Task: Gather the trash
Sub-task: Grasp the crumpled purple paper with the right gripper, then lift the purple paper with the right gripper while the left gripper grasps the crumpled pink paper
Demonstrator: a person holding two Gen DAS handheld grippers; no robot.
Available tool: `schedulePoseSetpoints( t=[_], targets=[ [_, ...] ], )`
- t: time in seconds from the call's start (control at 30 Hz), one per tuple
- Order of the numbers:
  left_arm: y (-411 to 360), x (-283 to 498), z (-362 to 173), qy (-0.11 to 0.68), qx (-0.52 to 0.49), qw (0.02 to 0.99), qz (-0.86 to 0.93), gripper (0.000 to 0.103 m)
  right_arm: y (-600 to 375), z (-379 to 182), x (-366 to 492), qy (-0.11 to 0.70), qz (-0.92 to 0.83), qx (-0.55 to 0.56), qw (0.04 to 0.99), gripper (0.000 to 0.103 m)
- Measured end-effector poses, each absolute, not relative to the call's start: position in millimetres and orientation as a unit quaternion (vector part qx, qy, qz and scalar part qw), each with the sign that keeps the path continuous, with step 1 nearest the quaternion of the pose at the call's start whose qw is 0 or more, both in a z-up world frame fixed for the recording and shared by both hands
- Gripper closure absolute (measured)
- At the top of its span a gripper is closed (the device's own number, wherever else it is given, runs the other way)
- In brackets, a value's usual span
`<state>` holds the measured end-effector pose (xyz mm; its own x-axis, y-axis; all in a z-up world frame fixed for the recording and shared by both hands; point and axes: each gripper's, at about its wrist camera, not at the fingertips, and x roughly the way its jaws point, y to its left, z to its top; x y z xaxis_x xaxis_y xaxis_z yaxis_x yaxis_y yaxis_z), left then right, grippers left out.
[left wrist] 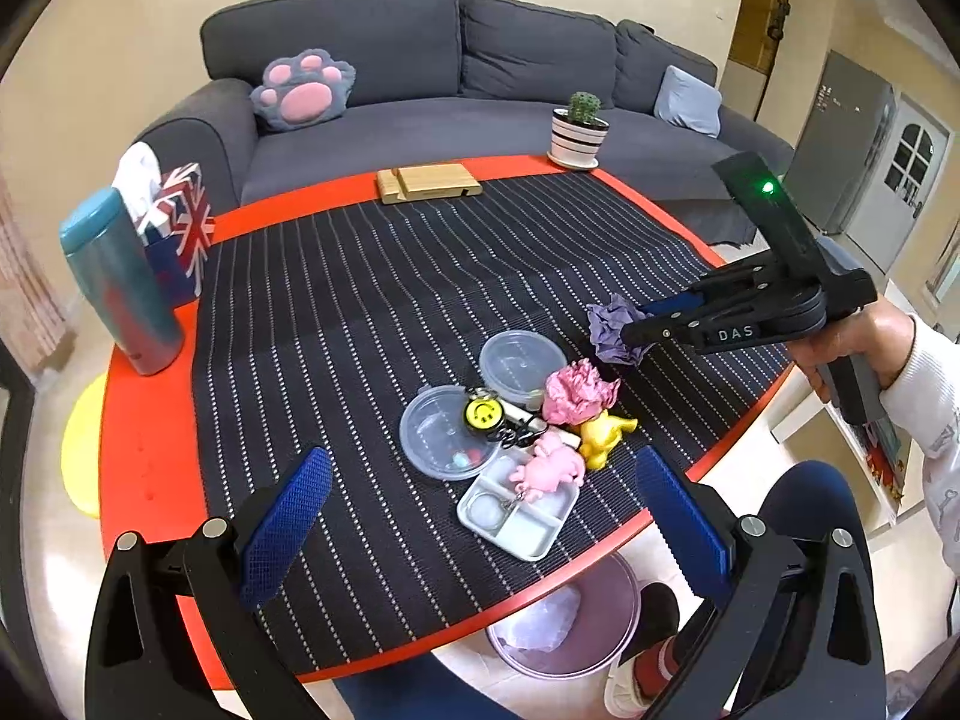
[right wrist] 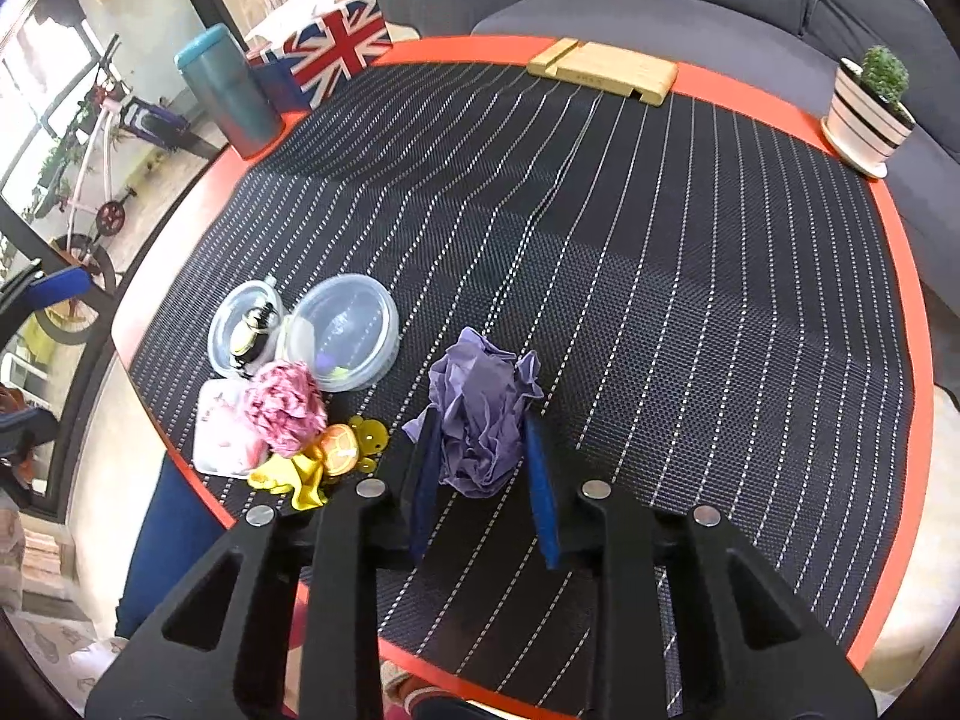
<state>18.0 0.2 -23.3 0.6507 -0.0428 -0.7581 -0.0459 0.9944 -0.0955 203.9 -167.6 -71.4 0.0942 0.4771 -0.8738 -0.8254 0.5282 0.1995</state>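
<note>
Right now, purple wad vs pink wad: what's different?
The purple wad sits between the right claw fingers, gripped; the pink wad lies free with no claw on it. Purple stands alone on the mat; pink is packed in among the toys and containers. Purple looks a bit larger. Both are crumpled paper.

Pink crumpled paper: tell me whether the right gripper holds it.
No, the right gripper grips the purple crumpled paper; the pink crumpled paper lies beside the containers.
</note>
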Motion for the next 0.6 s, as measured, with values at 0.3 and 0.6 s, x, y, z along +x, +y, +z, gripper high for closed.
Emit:
schedulePoseSetpoints(
  t=[0.3, 0.6],
  targets=[
    [-13, 40, -23, 0.429, -0.039, 0.901, -0.039, 0.006, -185, -54, 196, 0.490, 0.454, -0.159, 0.727, 0.076],
    [-40, 68, -35, 0.465, -0.001, 0.879, -0.103, 0.006, -204, -50, 195, 0.487, 0.447, -0.149, 0.736, 0.076]
  ],
)
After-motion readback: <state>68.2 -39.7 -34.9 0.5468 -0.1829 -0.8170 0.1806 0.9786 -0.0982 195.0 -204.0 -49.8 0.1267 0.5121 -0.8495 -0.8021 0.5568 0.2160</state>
